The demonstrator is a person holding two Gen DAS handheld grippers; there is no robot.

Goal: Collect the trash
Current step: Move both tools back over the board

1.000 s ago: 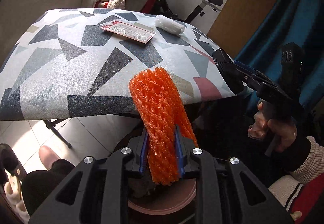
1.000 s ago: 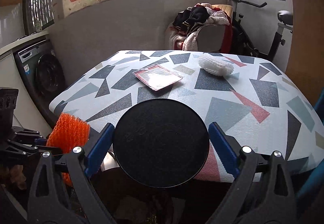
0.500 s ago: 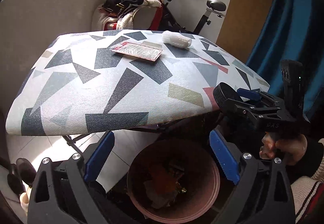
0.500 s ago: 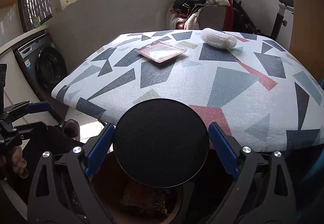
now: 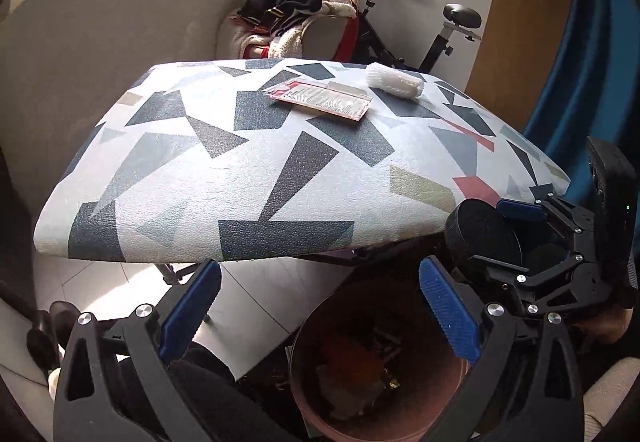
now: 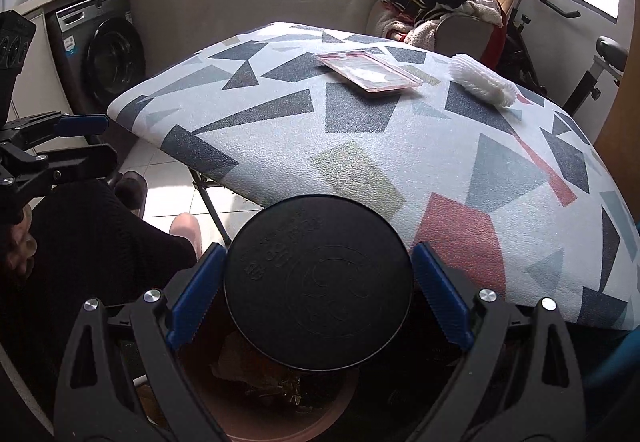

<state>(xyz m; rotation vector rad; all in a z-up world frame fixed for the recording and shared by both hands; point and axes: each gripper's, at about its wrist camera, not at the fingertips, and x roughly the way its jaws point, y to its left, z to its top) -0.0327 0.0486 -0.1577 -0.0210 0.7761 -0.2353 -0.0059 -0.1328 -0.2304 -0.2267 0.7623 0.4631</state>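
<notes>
My left gripper (image 5: pixel 320 306) is open and empty above the pink bin (image 5: pixel 308 398), which stands on the floor under the table edge. Orange foam netting (image 5: pixel 352 364) lies inside the bin with other trash. My right gripper (image 6: pixel 318 282) is shut on a round black lid (image 6: pixel 318 288) held over the bin (image 6: pixel 280 424); it also shows in the left wrist view (image 5: pixel 484 238). On the patterned table (image 5: pixel 240 170) lie a pink plastic package (image 5: pixel 320 100) and a white foam net (image 5: pixel 394 80), both far from the grippers.
A washing machine (image 6: pixel 100 50) stands at the left. A chair piled with clothes (image 5: pixel 296 18) and an exercise bike (image 5: pixel 440 26) stand behind the table. A blue curtain (image 5: pixel 592 62) hangs at the right. My legs and slippers (image 6: pixel 184 230) are by the table leg.
My left gripper opened and the orange foam netting dropped into the bin. The right gripper with the black lid moved lower, over the bin.
</notes>
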